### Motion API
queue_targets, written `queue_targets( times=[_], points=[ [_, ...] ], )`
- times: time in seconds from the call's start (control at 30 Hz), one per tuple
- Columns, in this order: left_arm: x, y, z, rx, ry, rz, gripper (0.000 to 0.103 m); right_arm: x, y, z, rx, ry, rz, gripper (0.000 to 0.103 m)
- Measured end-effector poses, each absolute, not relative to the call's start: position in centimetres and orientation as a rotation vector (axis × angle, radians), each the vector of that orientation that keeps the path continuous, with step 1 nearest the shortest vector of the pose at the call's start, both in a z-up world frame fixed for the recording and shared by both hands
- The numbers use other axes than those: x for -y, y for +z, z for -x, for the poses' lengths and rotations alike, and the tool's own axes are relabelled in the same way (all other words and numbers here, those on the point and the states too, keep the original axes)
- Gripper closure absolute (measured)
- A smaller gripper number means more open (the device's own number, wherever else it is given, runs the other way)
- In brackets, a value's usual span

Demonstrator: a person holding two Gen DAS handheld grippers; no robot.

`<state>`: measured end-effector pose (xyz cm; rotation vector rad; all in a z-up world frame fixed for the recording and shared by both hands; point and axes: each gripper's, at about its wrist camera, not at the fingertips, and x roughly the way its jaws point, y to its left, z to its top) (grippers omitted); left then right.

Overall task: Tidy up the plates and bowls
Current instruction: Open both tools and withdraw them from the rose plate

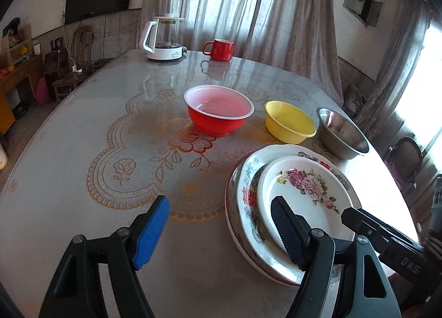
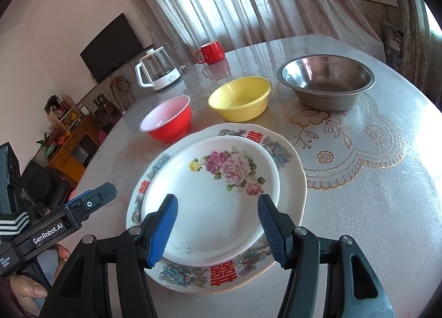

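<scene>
Both grippers hang open and empty over the near table edge. Right gripper (image 2: pixel 216 228) sits directly above the rose plate (image 2: pixel 210 193) stacked on the bigger plate (image 2: pixel 290 196); left gripper (image 1: pixel 221 235) is nearer the red bowl (image 1: pixel 218 113), ahead beyond its jaws.

The stack of plates (image 2: pixel 221 207) lies nearest; behind it three bowls (image 2: pixel 240 99) run in a row (kettle (image 2: pixel 158 72) and mug (image 2: pixel 210 52) farther back).
</scene>
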<state>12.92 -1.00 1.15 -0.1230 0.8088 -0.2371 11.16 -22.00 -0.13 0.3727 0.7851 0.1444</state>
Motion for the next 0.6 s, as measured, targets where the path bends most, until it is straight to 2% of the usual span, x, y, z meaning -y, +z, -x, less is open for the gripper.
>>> queue_targets(
  times=[0.37,0.6],
  points=[
    [2.4,1.5,-13.4,-0.813,-0.293,0.094,0.027,23.7,-0.1,-11.6,-0.784,0.123,-0.409,0.042],
    [3.7,1.7,-13.8,-0.808,-0.304,0.058,0.022,25.0,-0.2,-11.8,-0.782,0.102,-0.432,0.042]
  ],
)
